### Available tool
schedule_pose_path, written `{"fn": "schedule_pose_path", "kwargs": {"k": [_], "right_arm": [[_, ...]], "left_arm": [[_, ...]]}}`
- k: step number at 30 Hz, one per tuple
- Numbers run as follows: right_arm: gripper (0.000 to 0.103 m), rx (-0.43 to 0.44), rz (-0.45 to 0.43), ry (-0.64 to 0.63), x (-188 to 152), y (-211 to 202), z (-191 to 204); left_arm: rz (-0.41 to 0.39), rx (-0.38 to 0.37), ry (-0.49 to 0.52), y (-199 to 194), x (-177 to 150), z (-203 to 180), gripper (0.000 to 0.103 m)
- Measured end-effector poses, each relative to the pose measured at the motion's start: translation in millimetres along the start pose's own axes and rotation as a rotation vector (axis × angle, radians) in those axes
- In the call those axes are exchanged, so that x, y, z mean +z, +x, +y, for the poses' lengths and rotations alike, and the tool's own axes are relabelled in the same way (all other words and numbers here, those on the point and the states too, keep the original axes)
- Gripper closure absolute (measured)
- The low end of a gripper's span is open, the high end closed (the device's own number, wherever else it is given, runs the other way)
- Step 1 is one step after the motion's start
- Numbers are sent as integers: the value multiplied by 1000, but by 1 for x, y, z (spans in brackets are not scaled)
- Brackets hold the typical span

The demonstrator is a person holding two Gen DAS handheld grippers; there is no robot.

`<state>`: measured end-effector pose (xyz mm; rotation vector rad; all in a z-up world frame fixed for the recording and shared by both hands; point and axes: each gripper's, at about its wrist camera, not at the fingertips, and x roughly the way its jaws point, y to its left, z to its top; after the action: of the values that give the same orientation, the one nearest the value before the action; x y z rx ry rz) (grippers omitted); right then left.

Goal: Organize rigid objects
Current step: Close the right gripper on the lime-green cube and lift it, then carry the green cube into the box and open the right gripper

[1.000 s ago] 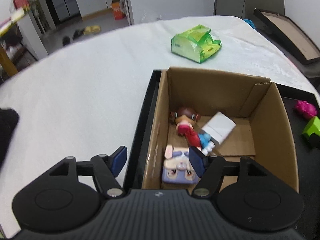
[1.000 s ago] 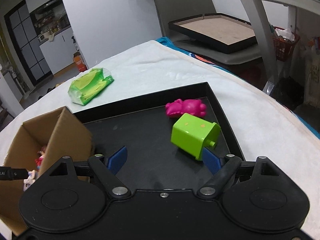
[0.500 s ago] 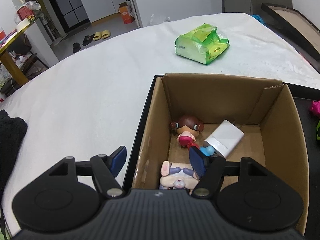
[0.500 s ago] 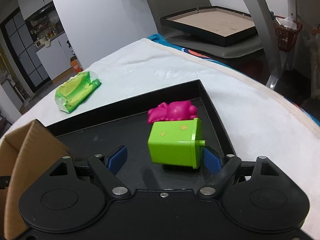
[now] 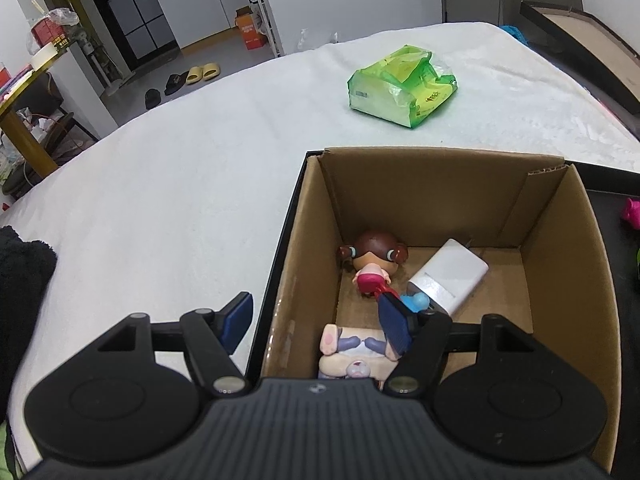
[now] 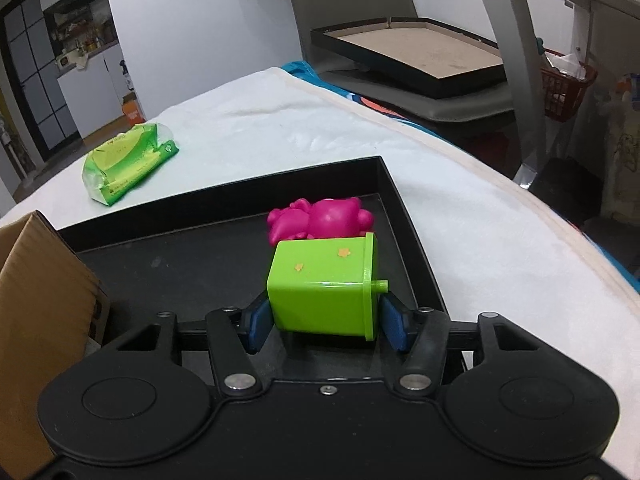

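Straddling the green block (image 6: 322,292), the right gripper (image 6: 323,322) fingers stand open beside it; left gripper (image 5: 316,322) gapes empty.

Our right gripper (image 6: 323,322) now straddles the green block (image 6: 320,286), fingers (image 6: 256,322) narrowed beside it; our left gripper (image 5: 316,324) pulls back from the cardboard box (image 5: 560,280).

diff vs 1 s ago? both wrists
The right gripper advanced on the green block in the black tray, bracketing it; contact unclear. The left gripper rose over the cardboard box, still open. Pink toy and box contents stayed put.
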<state>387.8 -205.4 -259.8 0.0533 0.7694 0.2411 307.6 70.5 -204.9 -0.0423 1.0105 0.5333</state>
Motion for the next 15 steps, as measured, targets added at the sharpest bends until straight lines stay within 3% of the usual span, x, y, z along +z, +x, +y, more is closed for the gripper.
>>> {"fn": "schedule_pose_path", "kwargs": {"k": [4,7,15], "right_arm": [[51,0,-12,-26,-3,-10,4],[51,44,11,23,0,-21,2],[51,60,-40,-37,9,-60,27]], "left_arm": [[0,-14,-6,-2,0,4,35],[2,-26,-5,-3,-2,7,35],[26,-102,-34,-8,-9,22,35]]}}
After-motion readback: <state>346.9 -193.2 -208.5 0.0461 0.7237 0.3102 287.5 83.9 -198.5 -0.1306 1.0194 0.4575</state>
